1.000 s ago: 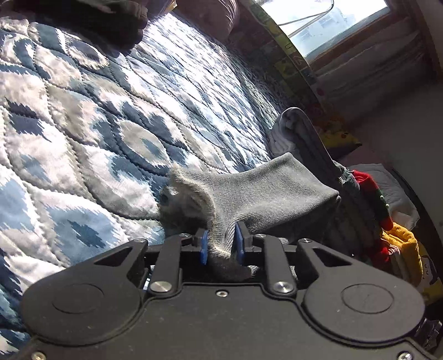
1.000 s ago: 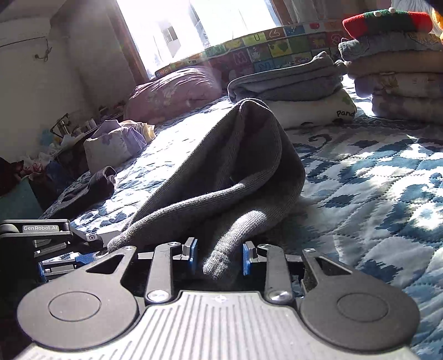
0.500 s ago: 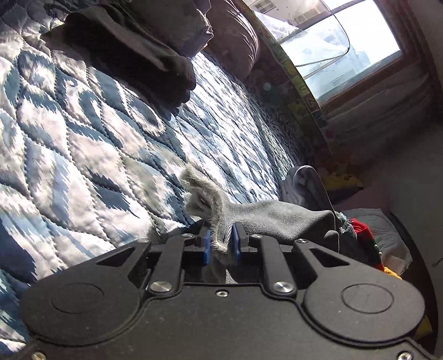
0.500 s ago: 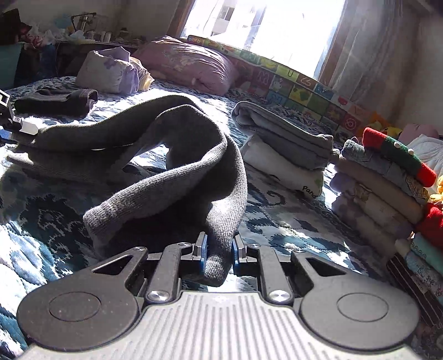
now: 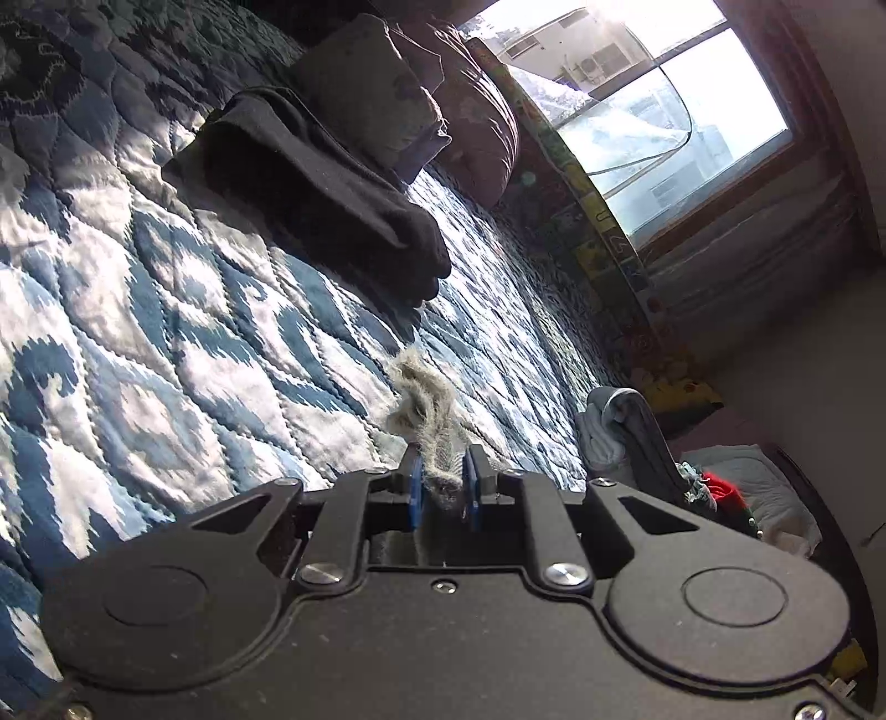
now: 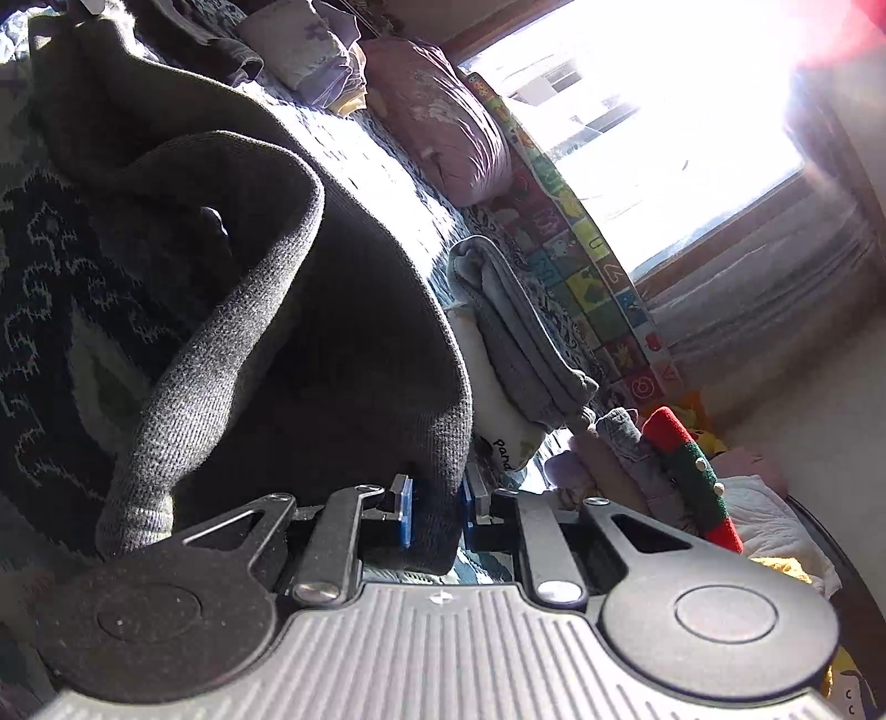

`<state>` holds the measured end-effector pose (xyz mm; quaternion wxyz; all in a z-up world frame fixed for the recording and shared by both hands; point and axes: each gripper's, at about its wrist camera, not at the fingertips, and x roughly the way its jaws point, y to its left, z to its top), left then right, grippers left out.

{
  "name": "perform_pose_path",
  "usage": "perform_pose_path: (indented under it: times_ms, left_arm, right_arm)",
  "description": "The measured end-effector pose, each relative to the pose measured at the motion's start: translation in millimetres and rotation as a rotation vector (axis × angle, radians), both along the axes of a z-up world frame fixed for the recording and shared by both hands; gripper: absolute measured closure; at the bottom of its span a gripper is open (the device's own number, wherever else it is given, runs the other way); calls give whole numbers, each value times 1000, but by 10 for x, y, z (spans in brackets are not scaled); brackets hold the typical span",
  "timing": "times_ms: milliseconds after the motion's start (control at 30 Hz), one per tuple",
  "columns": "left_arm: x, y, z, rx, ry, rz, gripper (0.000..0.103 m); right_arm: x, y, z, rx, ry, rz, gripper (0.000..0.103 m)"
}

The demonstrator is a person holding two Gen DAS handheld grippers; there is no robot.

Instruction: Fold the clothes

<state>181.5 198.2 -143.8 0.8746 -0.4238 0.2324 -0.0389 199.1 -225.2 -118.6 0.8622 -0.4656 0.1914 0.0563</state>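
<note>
The left gripper (image 5: 441,481) pinches a fuzzy edge of the grey knit garment (image 6: 310,354), and the right gripper (image 6: 437,512) clamps another edge, the cloth slung above the quilt (image 5: 166,360). Right of it, folded stacks (image 6: 520,354) lie finished, while this piece looks mid-fold. 1 white item reads "pand" (image 6: 506,446).

Left wrist view: grey knit garment (image 5: 426,410) shows only as a frayed tuft between the blue pads (image 5: 412,487); the rest is hidden below the left gripper (image 5: 441,487) body. Far stack of folded clothes (image 5: 626,437) partly blocked by the housing, pieces too small to tell apart.

Right wrist view: garment's clamped edge (image 6: 437,498) disappears into the right gripper (image 6: 436,509). Window (image 6: 637,127) blown out by glare. Red blur (image 6: 853,27) at top right, cut by the edge, unidentifiable.
</note>
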Motion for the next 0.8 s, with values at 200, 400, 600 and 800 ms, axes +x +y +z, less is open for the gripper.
perform_pose_path:
  times_ms: [200,400,600,800]
  left_arm:
    - [-65,187,-48,-3,-19,9,90]
    - [-171,423,-46,-54,-44,41,91]
    - [-288,595,61,-67,-90,87,91]
    - [-295,696,85,-75,-100,136,91]
  right_arm:
    - [-271,115,-132,-109,-75,78,86]
    - [-576,271,-190,-161,-126,167,86]
    - [-865,494,-328,-212,-101,290,87]
    - [-1022,688,-498,-223,-42,349,87]
